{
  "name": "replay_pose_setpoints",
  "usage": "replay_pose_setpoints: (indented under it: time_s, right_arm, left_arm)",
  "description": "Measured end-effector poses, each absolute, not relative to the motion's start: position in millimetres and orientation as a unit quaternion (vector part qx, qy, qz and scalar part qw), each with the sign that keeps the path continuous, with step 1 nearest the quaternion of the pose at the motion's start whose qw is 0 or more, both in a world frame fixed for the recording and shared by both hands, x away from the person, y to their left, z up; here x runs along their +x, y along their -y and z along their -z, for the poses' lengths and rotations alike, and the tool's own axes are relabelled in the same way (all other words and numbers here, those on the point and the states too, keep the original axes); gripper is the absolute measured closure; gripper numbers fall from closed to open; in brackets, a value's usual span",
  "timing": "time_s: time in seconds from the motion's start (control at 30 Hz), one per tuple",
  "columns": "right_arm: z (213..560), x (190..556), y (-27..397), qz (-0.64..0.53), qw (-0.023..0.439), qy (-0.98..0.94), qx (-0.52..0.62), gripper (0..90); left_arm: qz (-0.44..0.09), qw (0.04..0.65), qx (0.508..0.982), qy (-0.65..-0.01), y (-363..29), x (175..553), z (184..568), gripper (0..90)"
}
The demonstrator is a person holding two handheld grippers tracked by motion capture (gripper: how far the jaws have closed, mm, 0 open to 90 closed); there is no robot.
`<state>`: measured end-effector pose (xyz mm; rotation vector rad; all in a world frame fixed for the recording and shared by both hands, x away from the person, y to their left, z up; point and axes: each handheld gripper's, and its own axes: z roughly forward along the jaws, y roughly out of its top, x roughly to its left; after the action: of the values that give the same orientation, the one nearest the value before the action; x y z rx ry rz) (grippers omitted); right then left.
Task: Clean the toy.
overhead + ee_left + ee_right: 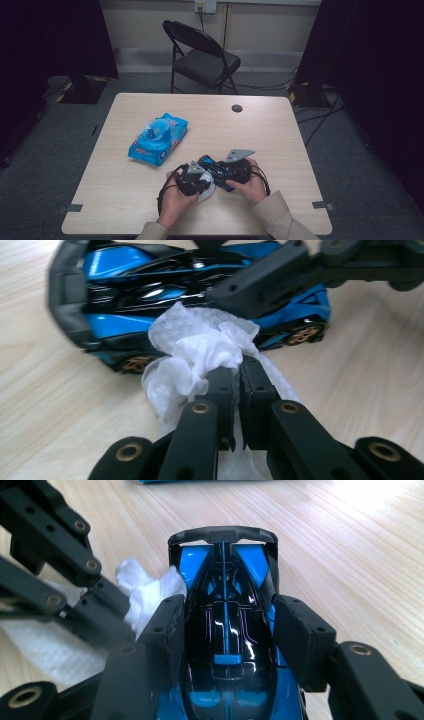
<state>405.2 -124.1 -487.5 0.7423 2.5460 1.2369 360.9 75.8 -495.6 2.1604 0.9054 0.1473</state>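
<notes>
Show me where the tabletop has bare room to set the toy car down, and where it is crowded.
Bare: the right half of the table, beyond the grommet hole, and the left front corner. Crowded: front centre, where both grippers, the toy car and wipe meet; the wipes pack fills left of centre.

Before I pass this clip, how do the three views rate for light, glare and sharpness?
High view: dim and soft, room edges nearly black, table evenly lit. Left gripper view: toy car blurred at its left end, white wipe washed out, left gripper sharp. Right gripper view: glare on the wood at top right, highlights on the car's black roof, right gripper sharp.
</notes>
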Motion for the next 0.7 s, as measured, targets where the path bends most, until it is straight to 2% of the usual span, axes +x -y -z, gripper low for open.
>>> replay_pose_setpoints:
  time_s: [0.7]
  right_arm:
    - [487, 405, 124, -0.421, 0.107, -0.865, 0.252, 47.5]
  left_arm:
    - [-0.048, 0.388, 0.858, -0.333, -56, 351, 495, 85.6]
